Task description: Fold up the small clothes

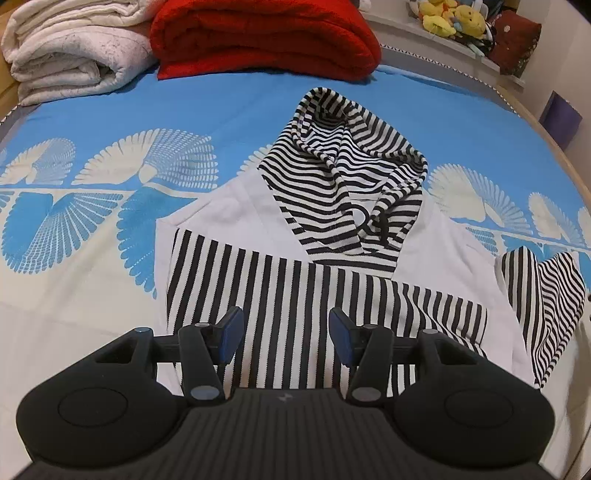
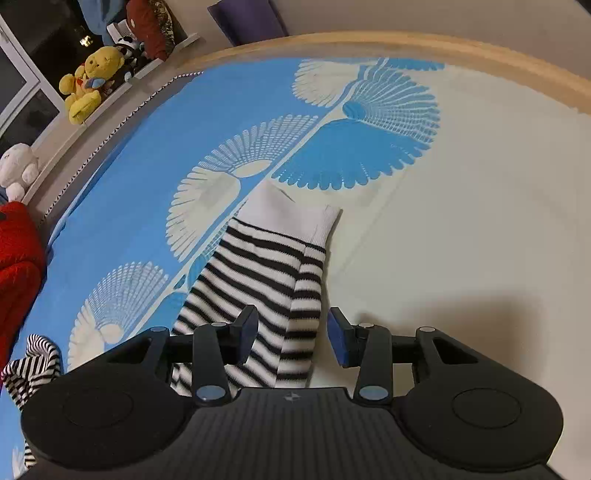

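Note:
A small white hoodie with black stripes [image 1: 303,258] lies flat on the bed, its striped hood [image 1: 343,166] toward the far side. One striped sleeve is folded across the body [image 1: 295,295]. The other striped sleeve [image 1: 543,306] lies out at the right. My left gripper [image 1: 286,338] is open and empty, just above the folded sleeve. In the right wrist view that outstretched sleeve [image 2: 266,280] with its white cuff [image 2: 291,218] runs away from me. My right gripper [image 2: 293,338] is open, with the sleeve lying between its jaws.
The bed has a blue and cream patterned sheet [image 1: 92,229]. A folded white blanket [image 1: 70,48] and a red blanket [image 1: 266,33] lie at the far side. Stuffed toys [image 2: 88,81] sit on a ledge. The wooden bed edge [image 2: 406,42] curves behind.

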A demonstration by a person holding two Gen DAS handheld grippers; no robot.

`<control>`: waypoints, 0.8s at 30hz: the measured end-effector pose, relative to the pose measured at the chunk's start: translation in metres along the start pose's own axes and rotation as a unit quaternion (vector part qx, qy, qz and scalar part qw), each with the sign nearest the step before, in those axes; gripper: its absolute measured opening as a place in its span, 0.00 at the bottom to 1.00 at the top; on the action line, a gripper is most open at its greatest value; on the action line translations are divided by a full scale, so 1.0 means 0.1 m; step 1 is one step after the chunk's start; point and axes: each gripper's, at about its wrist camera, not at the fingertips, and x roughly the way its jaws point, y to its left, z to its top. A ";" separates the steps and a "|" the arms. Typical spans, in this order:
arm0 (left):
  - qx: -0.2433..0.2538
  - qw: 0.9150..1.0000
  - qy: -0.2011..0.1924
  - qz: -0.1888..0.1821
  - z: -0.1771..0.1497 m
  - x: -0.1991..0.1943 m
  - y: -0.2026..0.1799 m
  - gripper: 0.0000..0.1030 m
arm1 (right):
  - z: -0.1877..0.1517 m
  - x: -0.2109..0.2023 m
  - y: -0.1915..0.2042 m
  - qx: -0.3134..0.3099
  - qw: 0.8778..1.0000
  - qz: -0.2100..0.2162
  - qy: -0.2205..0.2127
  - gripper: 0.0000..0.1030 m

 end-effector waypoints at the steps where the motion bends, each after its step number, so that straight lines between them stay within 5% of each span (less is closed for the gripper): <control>1: 0.002 1.000 0.000 0.000 -0.01 0.00 0.00 0.55 | 0.01 0.09 -0.02 0.005 1.000 0.004 -0.003 0.42; 9: -0.004 1.000 0.005 0.010 -0.01 0.03 0.14 0.55 | -0.02 0.42 -0.17 0.067 0.997 0.031 -0.006 0.42; 10: -0.007 1.000 0.005 0.011 0.00 0.03 0.16 0.55 | -0.02 0.43 -0.15 0.066 0.997 0.032 -0.012 0.34; 11: -0.009 1.000 0.005 0.012 0.01 0.03 0.18 0.55 | -0.02 0.43 -0.15 0.064 0.997 0.030 -0.016 0.17; 15: -0.014 1.000 0.004 0.010 0.04 0.01 0.23 0.55 | -0.02 0.31 -0.12 0.062 0.996 0.033 -0.048 0.06; 21: -0.024 1.000 0.001 0.003 0.07 -0.04 0.29 0.55 | 0.03 -0.10 -0.02 0.073 0.992 -0.019 -0.106 0.05; 24: -0.039 0.999 -0.002 0.003 0.10 -0.08 0.38 0.55 | -0.02 -0.47 0.38 0.010 0.984 -0.060 -0.165 0.05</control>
